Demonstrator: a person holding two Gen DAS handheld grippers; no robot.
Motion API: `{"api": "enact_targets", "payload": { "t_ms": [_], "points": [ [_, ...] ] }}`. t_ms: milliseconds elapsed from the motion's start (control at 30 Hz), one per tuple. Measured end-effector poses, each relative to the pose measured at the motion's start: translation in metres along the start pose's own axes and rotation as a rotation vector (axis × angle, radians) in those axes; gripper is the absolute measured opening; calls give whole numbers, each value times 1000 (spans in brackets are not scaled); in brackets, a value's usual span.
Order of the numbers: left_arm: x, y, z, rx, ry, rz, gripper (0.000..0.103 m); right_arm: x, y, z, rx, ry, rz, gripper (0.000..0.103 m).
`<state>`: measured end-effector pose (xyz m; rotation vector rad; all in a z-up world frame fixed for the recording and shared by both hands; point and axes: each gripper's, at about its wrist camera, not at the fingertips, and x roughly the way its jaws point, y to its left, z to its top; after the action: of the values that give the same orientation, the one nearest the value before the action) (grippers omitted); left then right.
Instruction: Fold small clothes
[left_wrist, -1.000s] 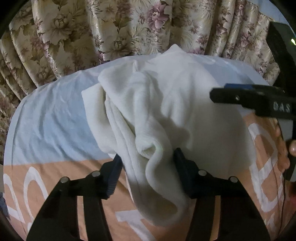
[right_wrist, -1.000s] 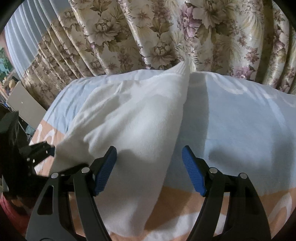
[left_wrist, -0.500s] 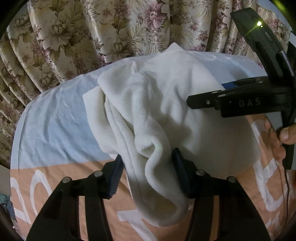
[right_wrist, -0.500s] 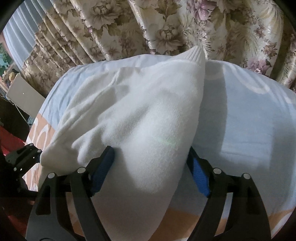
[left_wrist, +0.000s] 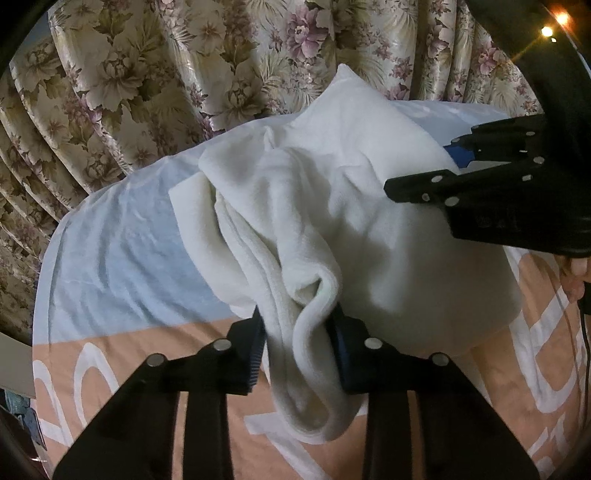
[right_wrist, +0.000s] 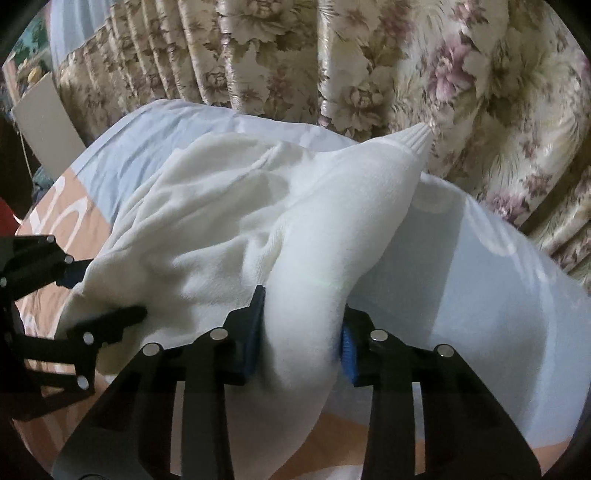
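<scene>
a: where's the white garment (left_wrist: 332, 206)?
b: middle of both frames, lying bunched on the bed sheet (left_wrist: 122, 251), which is pale blue further up and orange with white lettering lower down. one ribbed end (right_wrist: 417, 138) pokes up toward the upper right of the right wrist view.

a: and the left gripper (left_wrist: 299, 350)?
b: lower centre of its own frame, clamped on a thick rolled fold of the garment. the fold hangs down past the fingers toward the bottom of the frame.

a: the right gripper (right_wrist: 303, 332)?
b: lower centre of its view, also pinched tight on a fat fold of the same garment, blue pads (right_wrist: 347, 350) pressed into the cloth. in the left wrist view it comes in from the right edge, its fingers resting against the garment's far side.

a: anything around that?
b: a flowered curtain (left_wrist: 221, 59) fills the top of both frames. a bit of the person's hand (left_wrist: 576, 277) shows at the right edge of the left wrist view.
</scene>
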<state>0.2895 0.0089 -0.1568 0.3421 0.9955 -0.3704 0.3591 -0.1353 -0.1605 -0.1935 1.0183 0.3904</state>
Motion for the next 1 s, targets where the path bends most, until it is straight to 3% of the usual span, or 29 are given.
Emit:
{"api": "enact_targets", "payload": {
  "t_ms": [267, 600, 833, 1000],
  "points": [
    [-22, 1, -1, -21, -24, 11, 27, -22, 10, 3, -54, -54, 11, 32],
    [-104, -21, -20, -30, -84, -6, 27, -87, 30, -12, -83, -131, 46, 32],
    [-147, -73, -66, -30, -80, -29, 27, -147, 48, -60, -100, -132, 57, 32],
    [-137, -111, -104, -53, -35, -82, 27, -162, 57, -115, -130, -67, 29, 32]
  ]
}}
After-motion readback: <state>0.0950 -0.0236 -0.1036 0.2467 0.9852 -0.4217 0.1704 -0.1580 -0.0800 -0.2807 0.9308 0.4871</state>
